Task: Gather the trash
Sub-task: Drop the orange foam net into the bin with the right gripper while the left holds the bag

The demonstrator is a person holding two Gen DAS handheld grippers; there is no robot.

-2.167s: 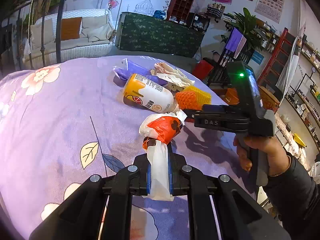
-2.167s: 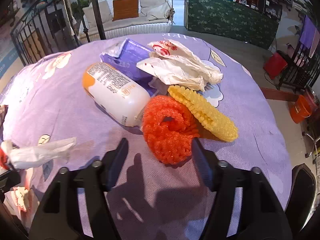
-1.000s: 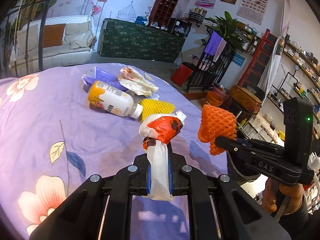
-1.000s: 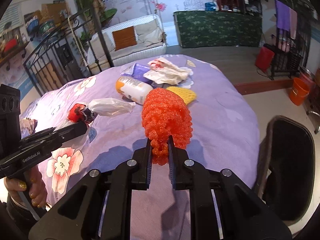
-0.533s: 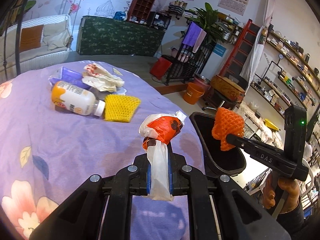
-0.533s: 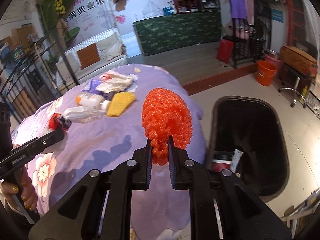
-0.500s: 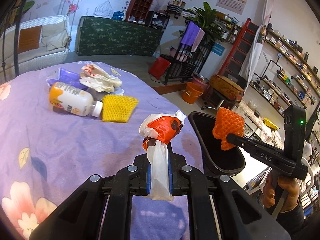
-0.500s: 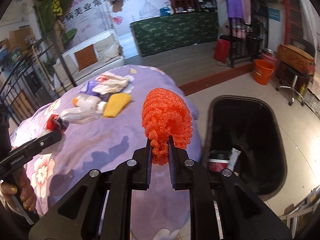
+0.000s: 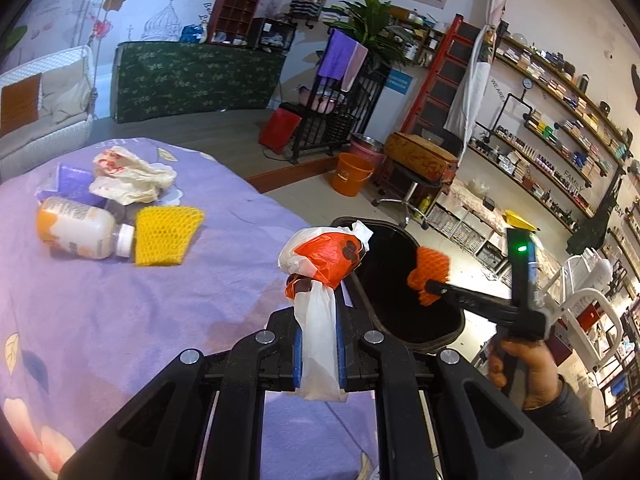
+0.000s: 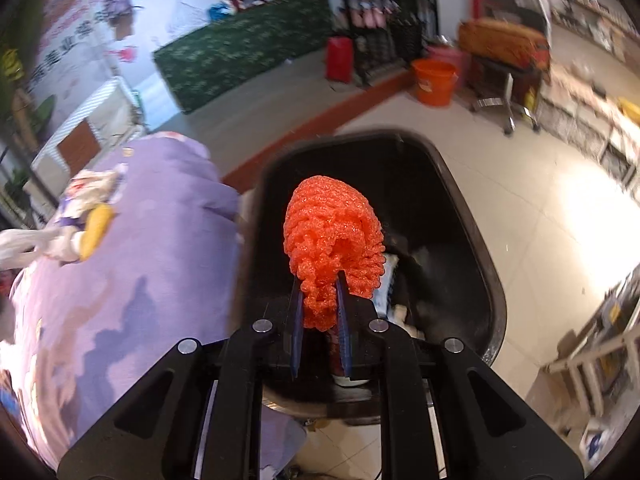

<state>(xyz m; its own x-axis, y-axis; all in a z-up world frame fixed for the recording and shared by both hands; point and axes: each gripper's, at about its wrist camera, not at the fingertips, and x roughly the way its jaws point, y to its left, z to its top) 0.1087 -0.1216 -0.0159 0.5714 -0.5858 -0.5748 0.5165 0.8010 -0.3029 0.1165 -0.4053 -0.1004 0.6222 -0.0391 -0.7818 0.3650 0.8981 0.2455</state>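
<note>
1. The right gripper (image 10: 319, 322) is clamped on the orange foam net (image 10: 332, 236), which stands up from between its fingers directly over the open black bin (image 10: 476, 248); some litter already lies in the bin below the fingertips
2. The step in hand looks like the drop: the net is over the bin's mouth and inside its rim, so parting the fingers here should let it fall in
3. The net is light and springy and may cling to a pad (image 10: 297, 312), so open wide and tip the fingertips down if it hangs on
4. The left gripper (image 9: 318, 354) is clamped on the white and orange plastic bag (image 9: 322, 264), just short of the bin's near rim (image 9: 362, 284); carry it forward past that rim before letting go
5. Behind and to the left of the left gripper, the bottle (image 9: 82, 228), yellow foam net (image 9: 166, 230) and crumpled wrappers (image 9: 128, 178) lie on the purple tablecloth (image 9: 120, 308), not yet collected
</note>
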